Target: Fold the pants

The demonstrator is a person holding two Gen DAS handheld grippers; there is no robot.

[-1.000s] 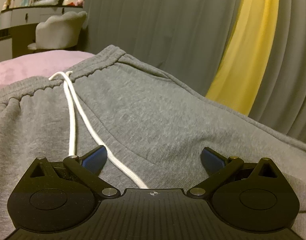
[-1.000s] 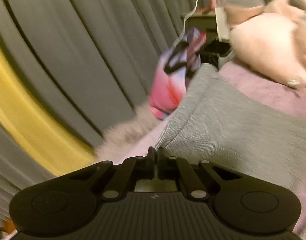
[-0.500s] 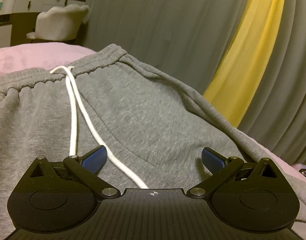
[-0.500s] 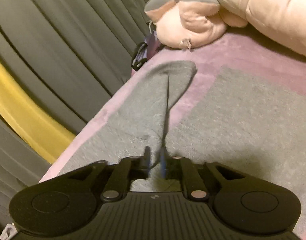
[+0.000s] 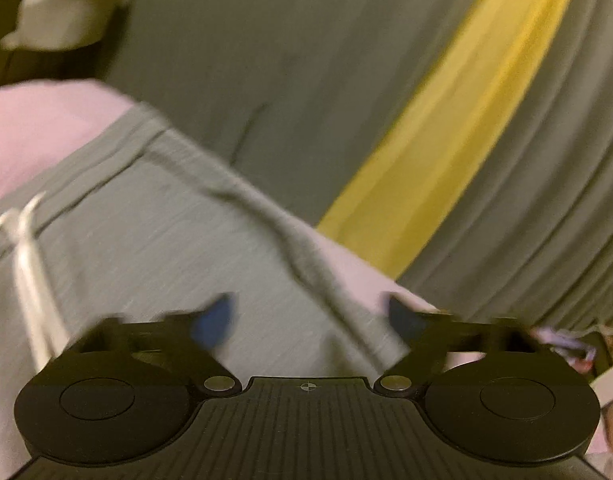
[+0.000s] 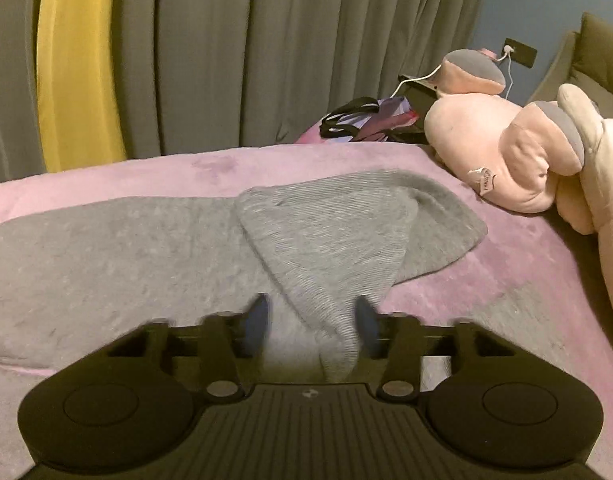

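Just released: right gripper (image 6: 312,322) jaws parted around the cuff (image 6: 330,248) at 12 o'clock; left gripper (image 5: 310,320) wide, empty over the pants (image 5: 166,240).

Both views low and close above the bed (image 6: 506,280), looking forward along each hand-held gripper toward the grey curtain (image 5: 306,60). Left view blurred, over the waistband; right over a cuff. Shared: pants (image 6: 106,248), yellow curtain strip (image 6: 74,60).
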